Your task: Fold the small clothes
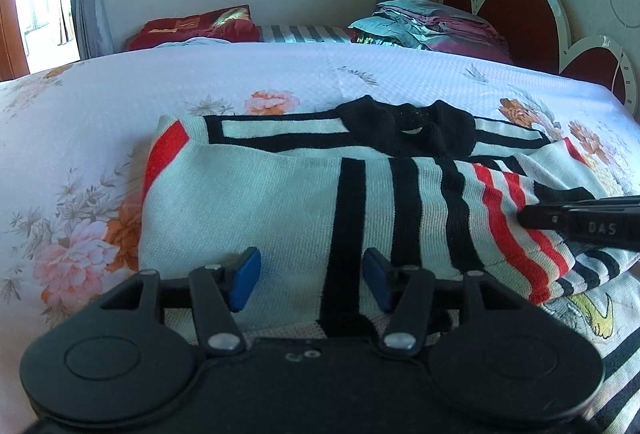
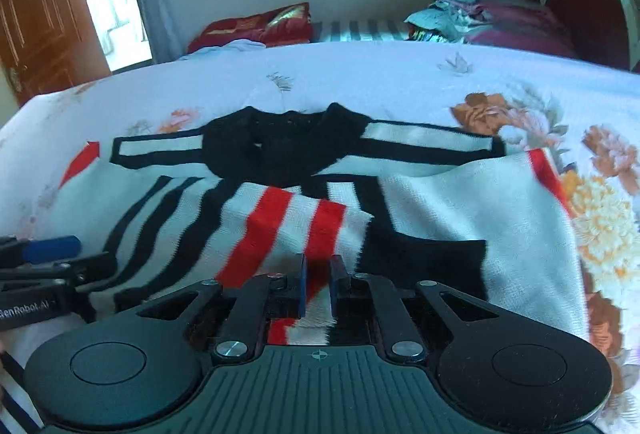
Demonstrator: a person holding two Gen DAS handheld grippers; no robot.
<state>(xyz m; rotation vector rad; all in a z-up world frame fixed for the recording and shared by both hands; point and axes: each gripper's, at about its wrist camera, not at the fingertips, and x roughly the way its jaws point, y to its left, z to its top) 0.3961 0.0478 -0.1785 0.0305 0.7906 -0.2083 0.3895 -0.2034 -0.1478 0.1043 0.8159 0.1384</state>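
Observation:
A white knitted sweater (image 1: 260, 202) with black and red stripes and a black collar (image 1: 404, 126) lies folded on the floral bedsheet (image 1: 200, 74). My left gripper (image 1: 312, 274) hovers over its near edge, blue pads apart and open; knit shows between them but is not pinched. In the right wrist view the left gripper (image 2: 52, 258) sits at the left edge. My right gripper (image 2: 319, 274) is shut on the red-and-white striped edge of the sweater (image 2: 460, 218). From the left wrist view the right gripper (image 1: 528, 218) reaches in from the right onto the red stripes.
Another white garment with a yellow print (image 1: 592, 314) lies under the sweater at the near right. Red pillows (image 1: 192, 26) and a pile of folded bedding (image 1: 432, 22) sit at the far side. A red headboard (image 1: 516, 14) stands on the right, a wooden door (image 2: 36, 22) far left.

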